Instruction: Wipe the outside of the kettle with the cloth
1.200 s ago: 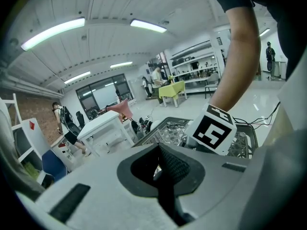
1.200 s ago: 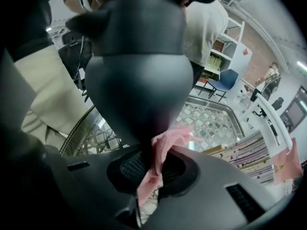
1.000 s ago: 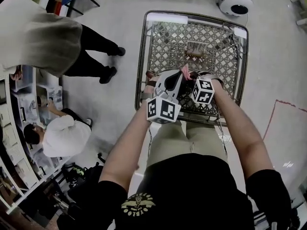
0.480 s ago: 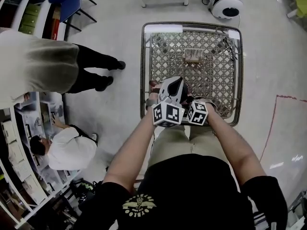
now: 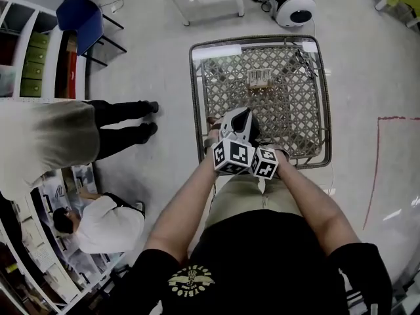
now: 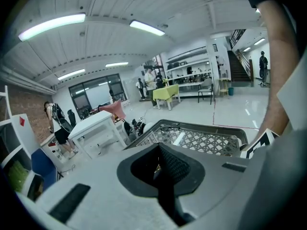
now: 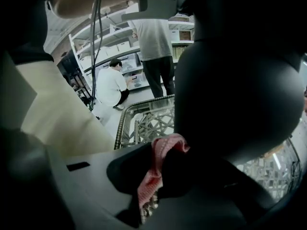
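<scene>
Over the near edge of one lattice desk (image 5: pixel 262 58), one dark kettle (image 7: pixel 240 80) looms, plain only in the right gripper view. Two claws: left claw (image 6: pixel 160 166) closed tight; right claw (image 7: pixel 163 174) clamped on one pink cloth (image 7: pixel 153 176), just beside the kettle.

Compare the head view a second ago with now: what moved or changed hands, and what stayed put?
The right gripper, jaws shut on the pink knitted cloth by the dark round kettle, drew back toward the person and leftward; its marker cube now sits beside that of the left gripper. Nothing was picked up or released. The left gripper and the metal lattice cart stayed put.
</scene>
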